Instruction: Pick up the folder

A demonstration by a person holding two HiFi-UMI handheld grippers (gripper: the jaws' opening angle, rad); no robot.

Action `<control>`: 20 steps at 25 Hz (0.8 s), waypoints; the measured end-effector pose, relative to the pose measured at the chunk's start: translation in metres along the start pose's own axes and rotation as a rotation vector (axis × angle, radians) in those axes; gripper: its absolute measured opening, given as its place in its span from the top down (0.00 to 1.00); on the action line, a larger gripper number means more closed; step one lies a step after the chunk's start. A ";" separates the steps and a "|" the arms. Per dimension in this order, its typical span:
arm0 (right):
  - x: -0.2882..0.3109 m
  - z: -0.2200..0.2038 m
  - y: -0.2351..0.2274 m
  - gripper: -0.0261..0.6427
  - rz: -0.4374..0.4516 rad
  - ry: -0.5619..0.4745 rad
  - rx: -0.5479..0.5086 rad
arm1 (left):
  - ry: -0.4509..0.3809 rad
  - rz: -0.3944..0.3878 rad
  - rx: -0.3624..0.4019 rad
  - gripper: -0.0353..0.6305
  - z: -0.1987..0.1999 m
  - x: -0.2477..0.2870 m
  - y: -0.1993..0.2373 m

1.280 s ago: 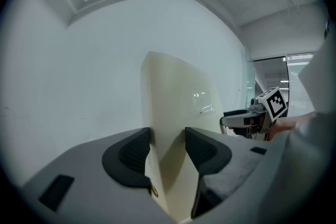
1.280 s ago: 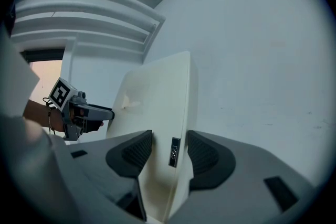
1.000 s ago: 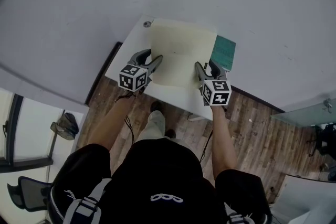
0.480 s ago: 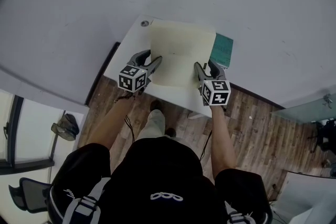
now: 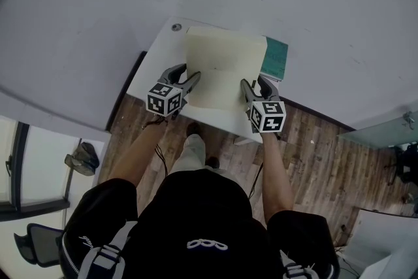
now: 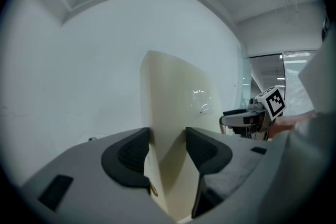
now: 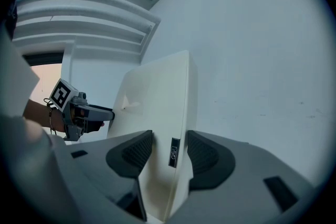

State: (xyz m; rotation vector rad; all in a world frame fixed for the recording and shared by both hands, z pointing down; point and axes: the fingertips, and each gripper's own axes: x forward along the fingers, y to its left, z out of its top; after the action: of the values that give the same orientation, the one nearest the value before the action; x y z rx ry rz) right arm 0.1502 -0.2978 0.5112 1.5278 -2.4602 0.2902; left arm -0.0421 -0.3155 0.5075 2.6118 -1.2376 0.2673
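A thick cream folder (image 5: 225,65) hangs flat just above the white table (image 5: 163,52), gripped at its two near corners. My left gripper (image 5: 191,72) is shut on its left edge, and my right gripper (image 5: 251,81) is shut on its right edge. In the left gripper view the folder (image 6: 178,92) runs between the dark pads (image 6: 131,152), which press on both faces. In the right gripper view the folder (image 7: 157,92) shows a small dark label (image 7: 173,152) on its spine between the jaws. Each gripper view shows the other gripper at the folder's far side.
A teal book (image 5: 275,57) lies on the table to the right of the folder, partly under it. A small round fitting (image 5: 176,27) sits at the table's far left corner. A pale wall stands behind the table, and wooden floor (image 5: 313,166) lies around my legs.
Both grippers and the folder between them have drifted a little toward me and slightly lower over the table. The jaws stand as before.
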 end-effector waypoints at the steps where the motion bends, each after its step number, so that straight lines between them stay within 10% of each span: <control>1: 0.000 -0.001 0.000 0.62 0.000 0.002 0.001 | 0.002 0.000 -0.001 0.61 -0.001 0.001 0.000; 20: 0.002 -0.009 -0.001 0.63 0.001 0.016 0.003 | 0.023 0.002 0.003 0.61 -0.007 0.004 0.001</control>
State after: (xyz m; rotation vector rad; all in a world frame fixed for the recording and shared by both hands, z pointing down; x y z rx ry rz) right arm 0.1516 -0.2973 0.5206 1.5191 -2.4500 0.3058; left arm -0.0412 -0.3167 0.5154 2.6026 -1.2335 0.2988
